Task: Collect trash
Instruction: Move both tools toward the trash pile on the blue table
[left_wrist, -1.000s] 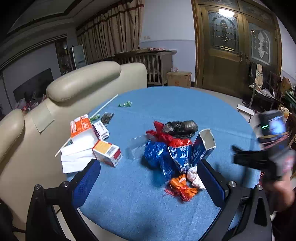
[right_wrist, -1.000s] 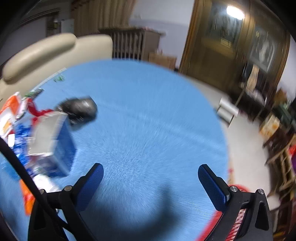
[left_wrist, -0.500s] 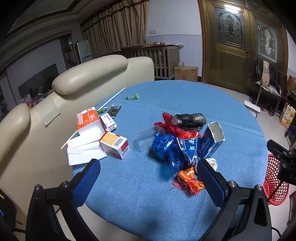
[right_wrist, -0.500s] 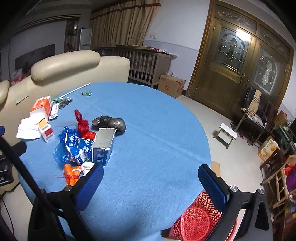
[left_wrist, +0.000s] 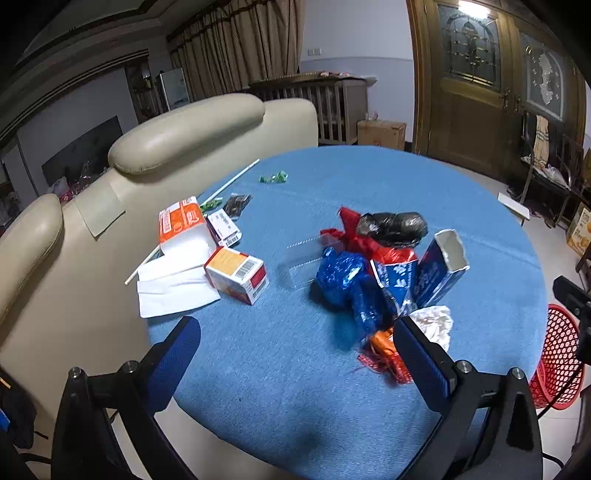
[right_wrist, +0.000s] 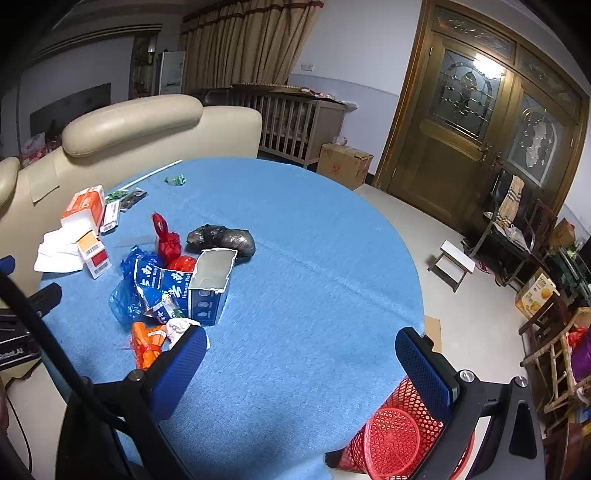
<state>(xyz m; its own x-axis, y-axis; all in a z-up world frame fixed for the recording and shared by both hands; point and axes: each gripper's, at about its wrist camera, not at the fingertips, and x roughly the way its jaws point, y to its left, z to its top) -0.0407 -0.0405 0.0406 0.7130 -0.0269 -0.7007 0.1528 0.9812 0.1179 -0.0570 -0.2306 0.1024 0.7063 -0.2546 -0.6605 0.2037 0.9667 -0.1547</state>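
Both grippers, left and right, hang spread wide and empty over the table; the trash pile lies mid-table, its orange wrapper half hidden behind a finger, the red basket partly blocked too

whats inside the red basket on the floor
Nothing shows inside the red basket: only its mesh wall and round bottom. The right claw finger and the table edge cover part of it.

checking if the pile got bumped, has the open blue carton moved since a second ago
No. The blue carton leans beside the black bag and red bag as before; only the cameras shifted.
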